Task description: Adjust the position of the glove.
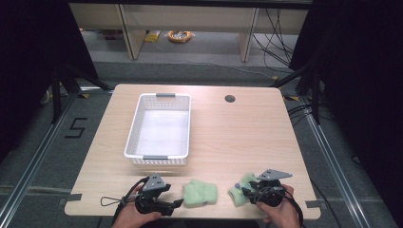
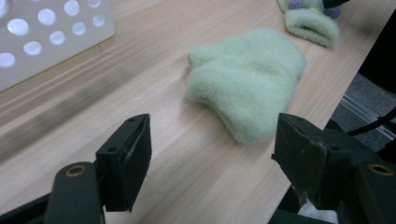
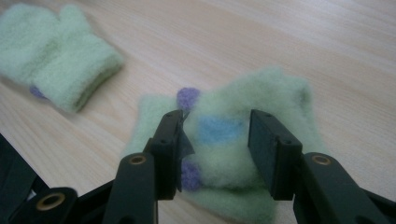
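Note:
A folded fuzzy green sock (image 1: pixel 199 194) (image 2: pixel 247 79) (image 3: pixel 56 51) lies near the table's front edge. My left gripper (image 1: pixel 177 203) (image 2: pixel 212 154) is just to its left, open, with bare wood between the jaws and the sock a little ahead of them. Further right lies a second green sock (image 1: pixel 239 186) (image 3: pixel 280 93) (image 2: pixel 310 21) with blue and purple spots. My right gripper (image 1: pixel 245 192) (image 3: pixel 215 140) comes at it from the right, and its jaws pinch a bunched-up fold of the sock.
A white perforated basket (image 1: pixel 133 128) (image 2: pixel 51 42) stands behind the left gripper, left of the table's middle. A round cable hole (image 1: pixel 230 99) sits near the far edge. The table's front edge runs close beneath both hands.

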Demonstrator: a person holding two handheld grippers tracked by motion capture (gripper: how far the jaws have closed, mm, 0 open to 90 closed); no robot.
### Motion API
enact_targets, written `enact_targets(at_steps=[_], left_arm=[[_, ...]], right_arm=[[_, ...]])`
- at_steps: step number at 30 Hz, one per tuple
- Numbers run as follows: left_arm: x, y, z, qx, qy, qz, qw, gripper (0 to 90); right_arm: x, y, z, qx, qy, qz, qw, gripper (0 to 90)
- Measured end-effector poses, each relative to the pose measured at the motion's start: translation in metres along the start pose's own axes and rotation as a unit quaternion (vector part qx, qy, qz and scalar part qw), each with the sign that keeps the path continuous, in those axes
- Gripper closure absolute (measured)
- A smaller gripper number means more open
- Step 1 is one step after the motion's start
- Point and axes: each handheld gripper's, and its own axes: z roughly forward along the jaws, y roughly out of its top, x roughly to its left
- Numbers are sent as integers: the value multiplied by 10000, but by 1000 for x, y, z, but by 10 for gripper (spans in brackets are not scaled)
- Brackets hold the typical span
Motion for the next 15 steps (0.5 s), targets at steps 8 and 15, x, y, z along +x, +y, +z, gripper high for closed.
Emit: enact_targets(at_steps=[8,15], left_arm=[[0,0,2,-40,13,-100,9999,278],[-1,0,2,-64,-13,-173,9998,278]], right_arm=[[0,-3,6,116,-109,-259,9995,698],[1,-2,3,47,-74,-465,9989,861]])
